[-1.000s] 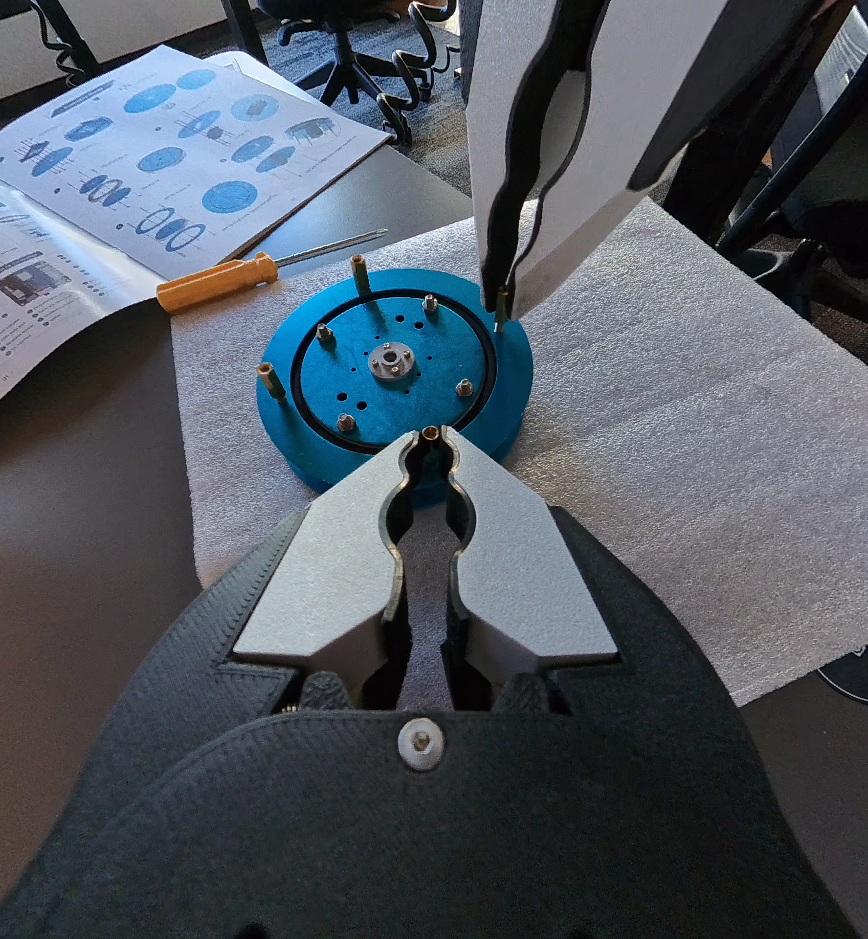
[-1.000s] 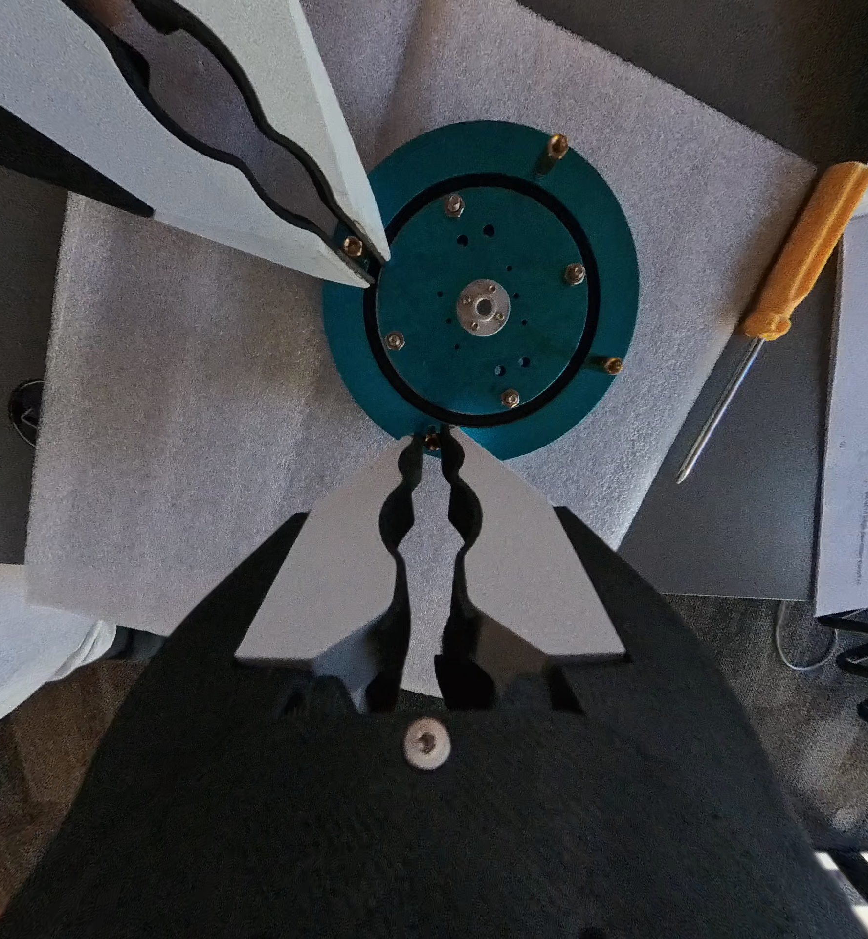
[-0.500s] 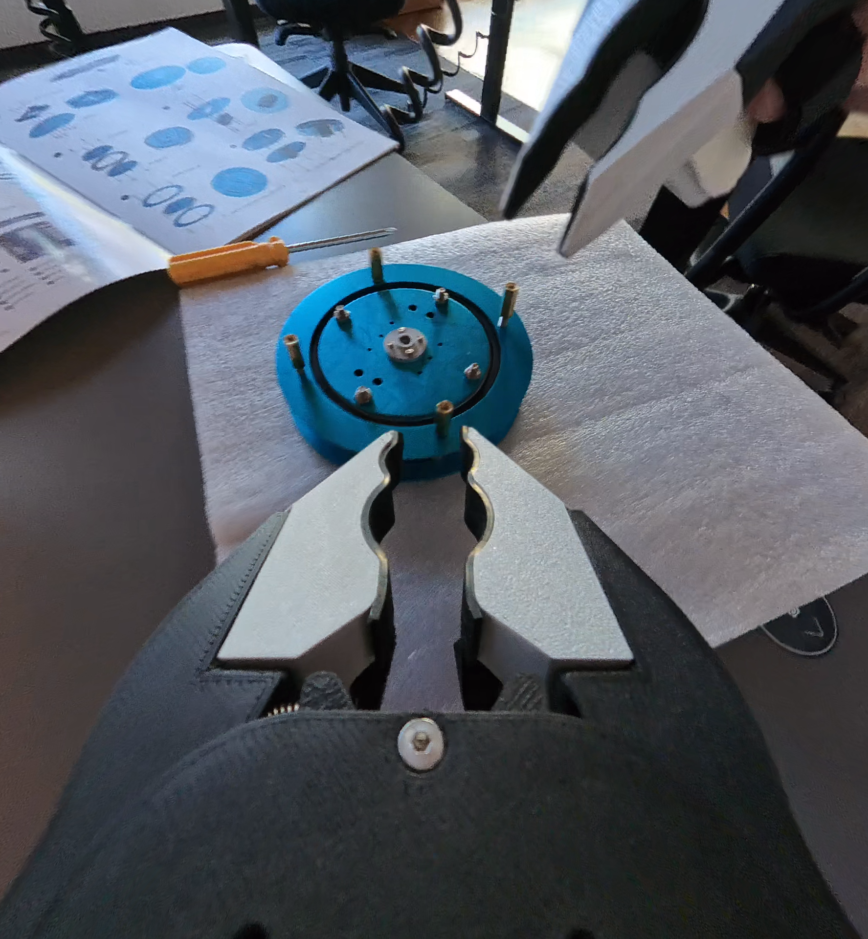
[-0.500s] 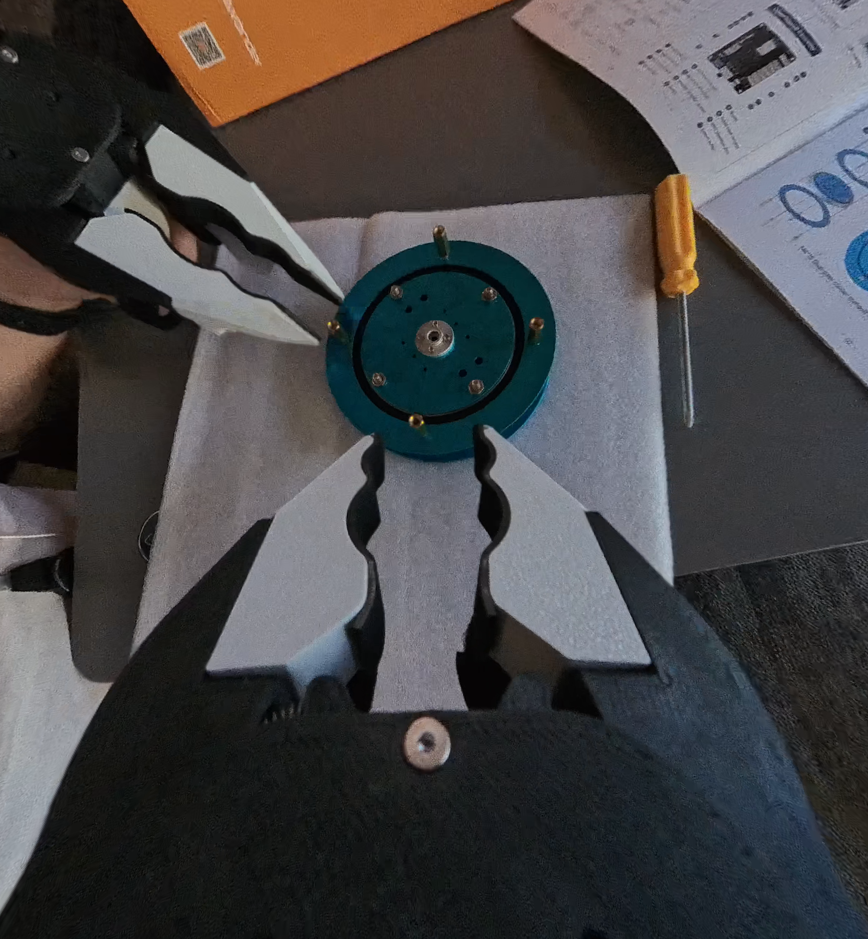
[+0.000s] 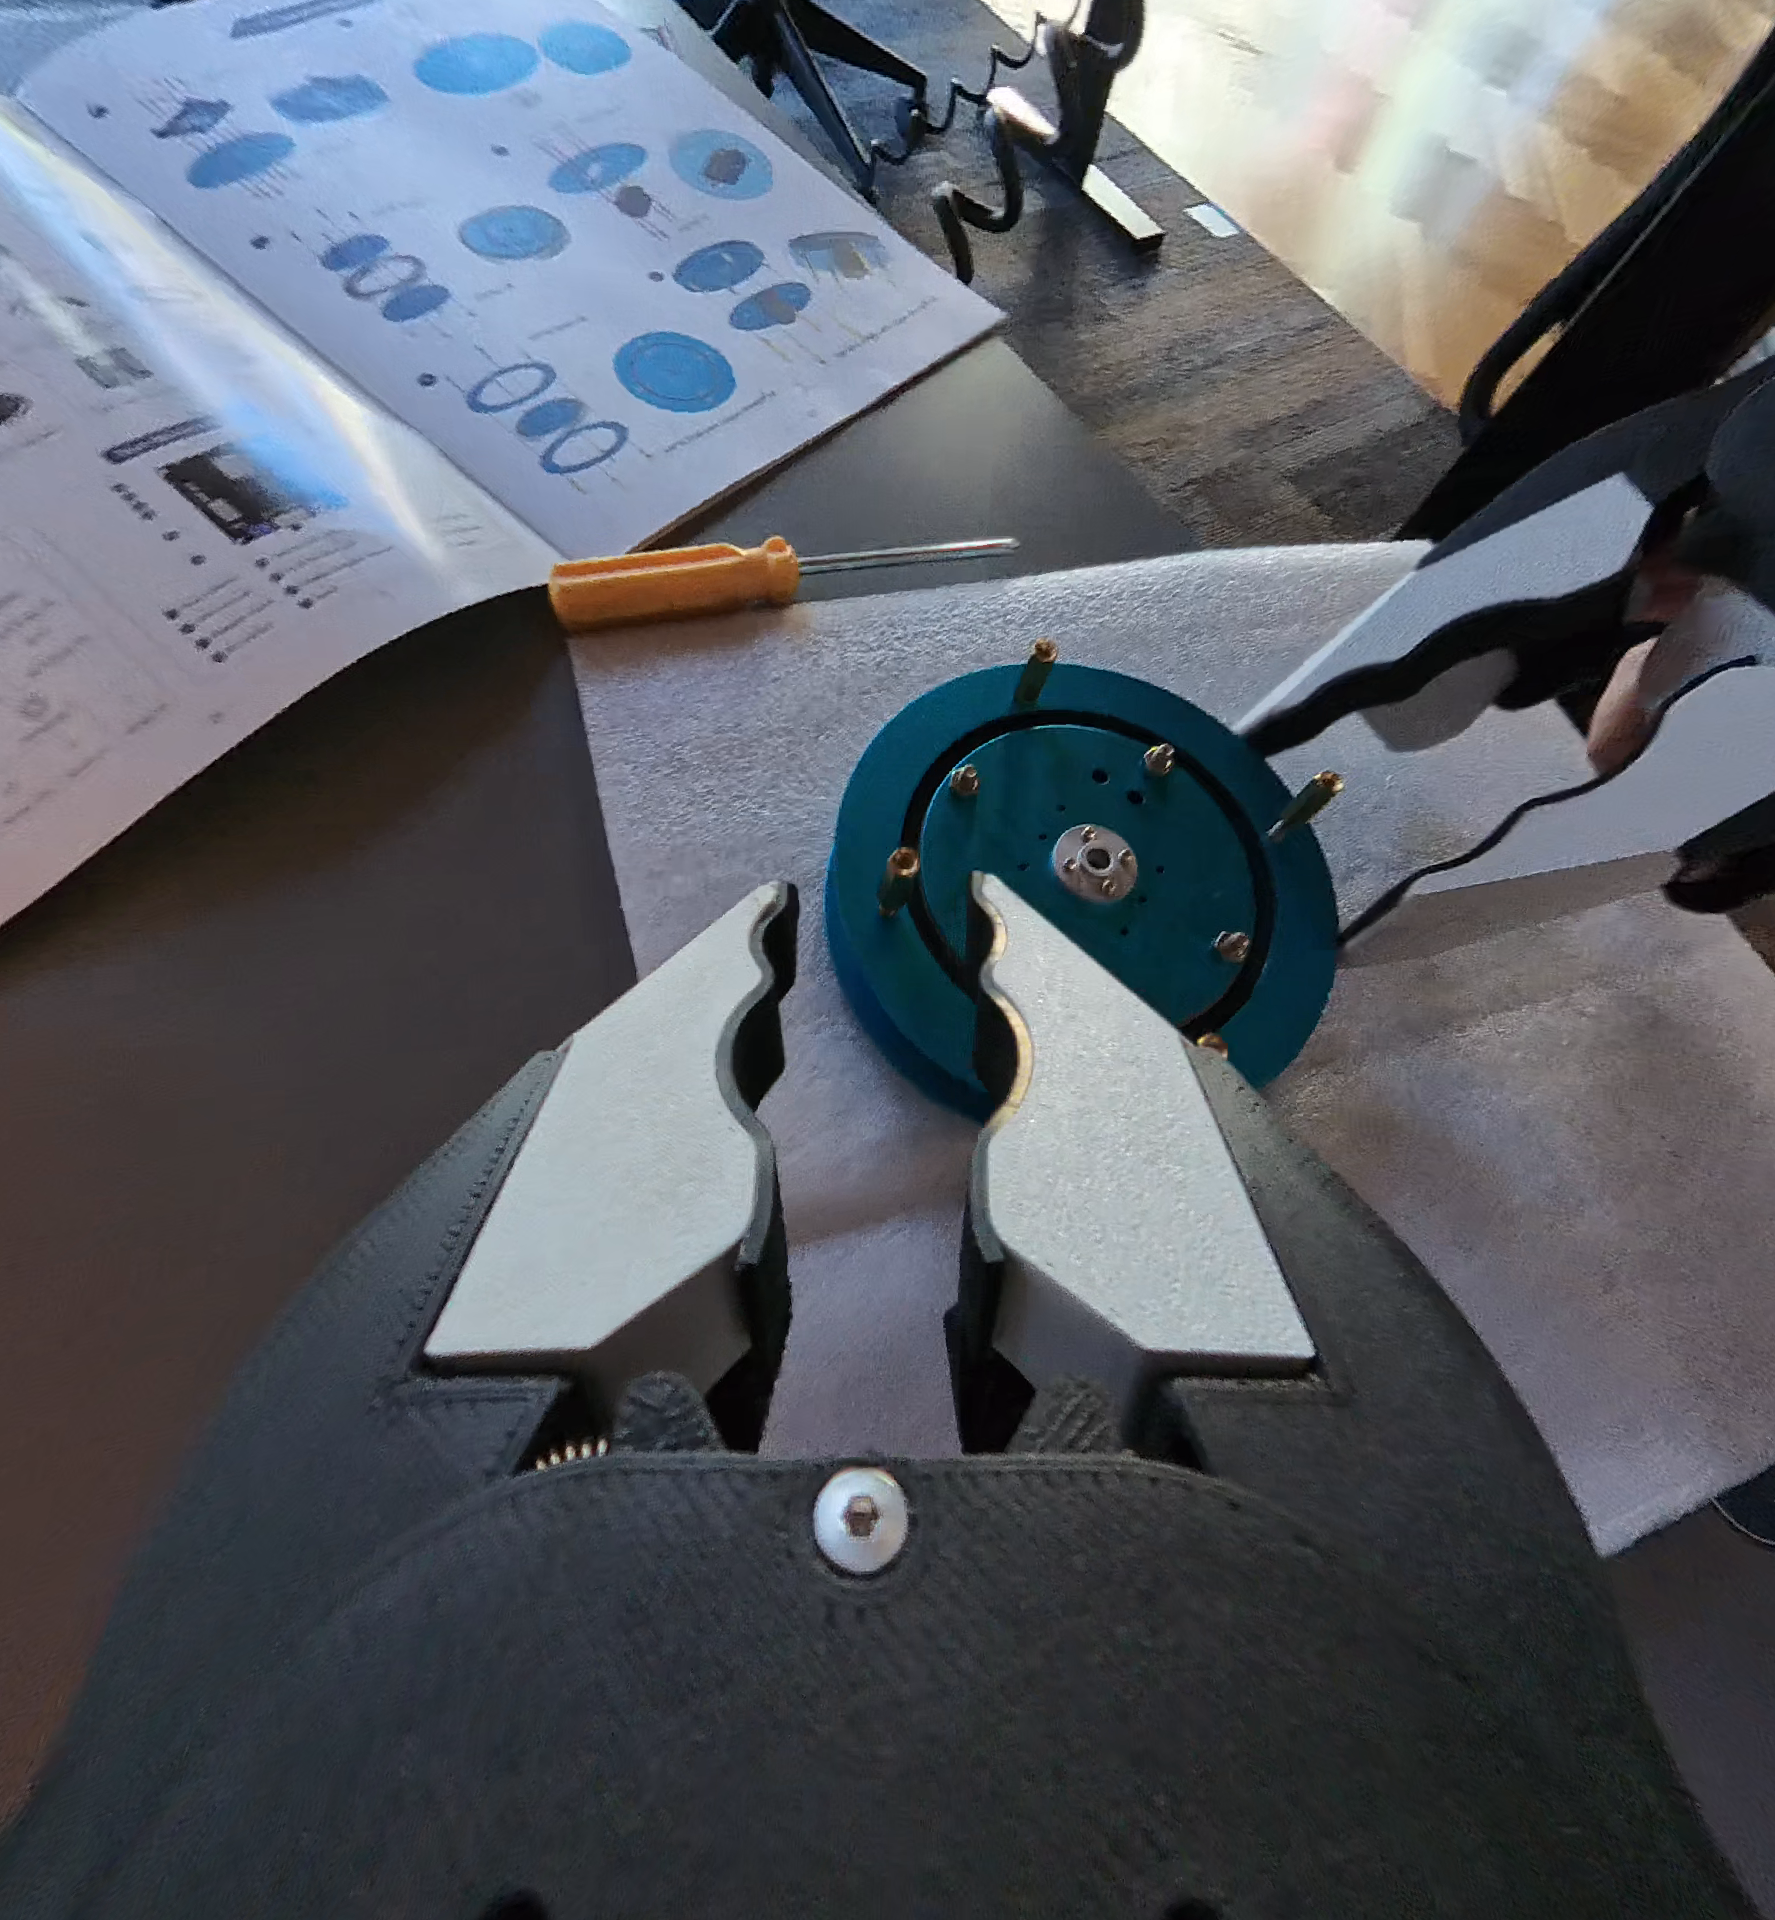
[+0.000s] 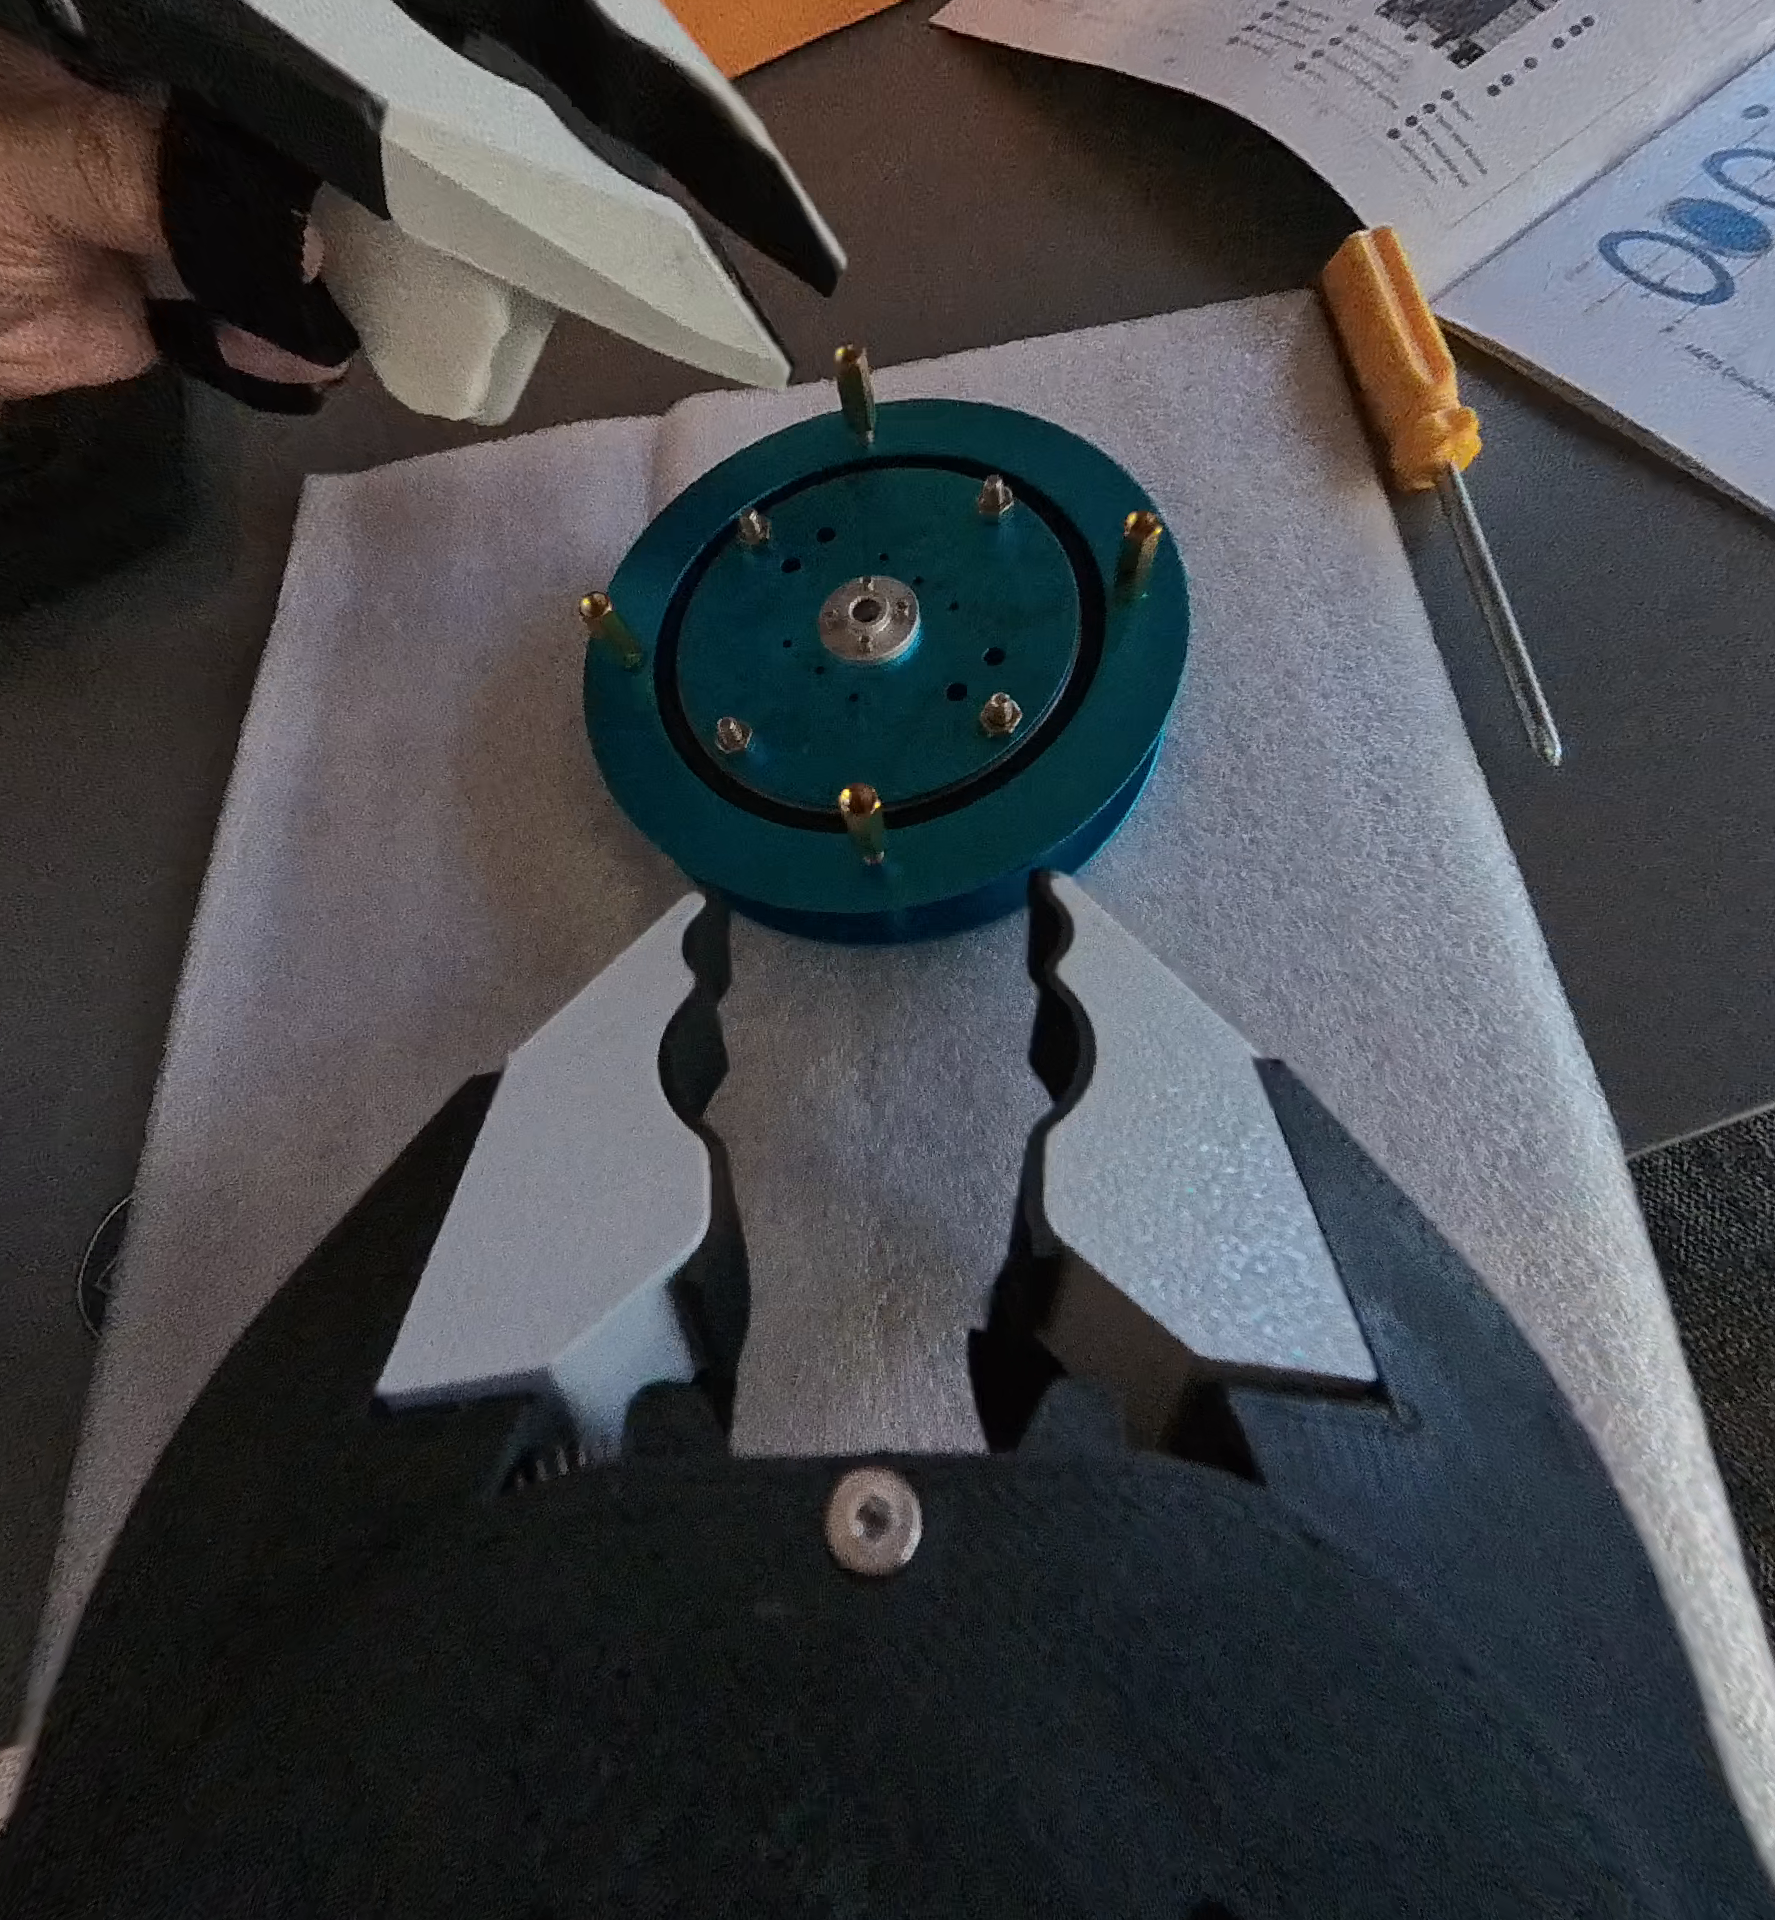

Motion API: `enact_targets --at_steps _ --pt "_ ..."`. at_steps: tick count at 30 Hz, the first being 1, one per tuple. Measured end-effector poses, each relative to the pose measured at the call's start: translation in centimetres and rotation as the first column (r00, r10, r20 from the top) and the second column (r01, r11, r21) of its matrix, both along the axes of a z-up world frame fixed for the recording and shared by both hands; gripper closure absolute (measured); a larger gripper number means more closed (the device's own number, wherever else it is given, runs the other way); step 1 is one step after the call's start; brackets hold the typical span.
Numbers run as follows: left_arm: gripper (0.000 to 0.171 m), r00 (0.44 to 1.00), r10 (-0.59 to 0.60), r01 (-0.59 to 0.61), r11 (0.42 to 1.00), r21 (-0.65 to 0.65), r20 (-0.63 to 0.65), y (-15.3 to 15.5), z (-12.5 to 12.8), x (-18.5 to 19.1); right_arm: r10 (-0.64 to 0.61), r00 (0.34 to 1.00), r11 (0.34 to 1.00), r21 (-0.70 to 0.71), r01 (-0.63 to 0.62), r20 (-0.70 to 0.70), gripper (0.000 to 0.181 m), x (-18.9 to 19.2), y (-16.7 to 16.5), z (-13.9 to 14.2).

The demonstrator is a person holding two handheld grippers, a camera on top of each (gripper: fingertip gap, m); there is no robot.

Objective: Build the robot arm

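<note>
A blue round disc (image 5: 1153, 935) with a black ring groove, a silver centre hub (image 6: 867, 618) and several upright brass standoffs (image 6: 862, 821) lies flat on a white foam sheet (image 6: 447, 727). My left gripper (image 5: 883, 904) is open and empty. It hovers at the disc's near-left edge, its right fingertip over the disc. My right gripper (image 6: 872, 894) is open and empty, its tips just short of the disc's near edge. In the right wrist view the left gripper (image 6: 805, 327) hangs above the far standoff. In the left wrist view the right gripper (image 5: 1293, 831) shows at the disc's right side.
An orange-handled screwdriver (image 5: 675, 587) lies at the foam sheet's edge, also in the right wrist view (image 6: 1402, 364). An open printed booklet (image 5: 343, 312) lies beyond it on the dark table. Chair bases (image 5: 914, 104) stand on the floor past the table. A hand (image 6: 21, 239) holds the left gripper.
Both grippers were shut on brass standoffs on the disc a second ago. Both have let go, opened and drawn back from the disc.
</note>
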State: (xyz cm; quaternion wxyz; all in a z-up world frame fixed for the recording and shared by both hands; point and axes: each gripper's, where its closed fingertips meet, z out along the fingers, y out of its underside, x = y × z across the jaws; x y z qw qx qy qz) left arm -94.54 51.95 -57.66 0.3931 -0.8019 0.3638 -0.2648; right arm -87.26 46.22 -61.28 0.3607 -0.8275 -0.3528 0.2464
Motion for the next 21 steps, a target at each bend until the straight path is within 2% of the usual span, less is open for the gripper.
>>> enact_targets --at_steps 4,10,15,19,21 --pt "0.142 0.998 -0.050 0.049 0.999 0.018 0.029 0.6 0.3 0.9 0.032 0.999 0.999 -0.040 -0.033 -0.043 0.127 -0.2 0.0 -0.1" --pt "0.168 0.983 -0.182 0.183 0.983 0.018 -0.039 0.0 -0.7 1.5 0.033 0.999 0.997 -0.067 -0.036 -0.041 0.133 1.1 0.8 -0.3" --pt "0.169 0.982 -0.177 0.179 0.984 0.019 -0.070 -0.2 -0.7 1.0 0.034 0.995 0.998 -0.058 -0.039 -0.089 0.136 1.3 0.6 0.9" --pt "0.171 0.985 -0.159 0.160 0.987 0.008 -0.070 -0.4 -0.7 0.7 0.053 0.998 0.999 -0.002 -0.053 -0.035 0.138 1.2 0.3 1.5" --pt "0.171 0.985 -0.159 0.159 0.987 -0.005 -0.073 -0.5 -0.7 0.6 0.050 0.996 0.999 0.001 -0.050 -0.068 0.139 1.2 0.2 2.5"
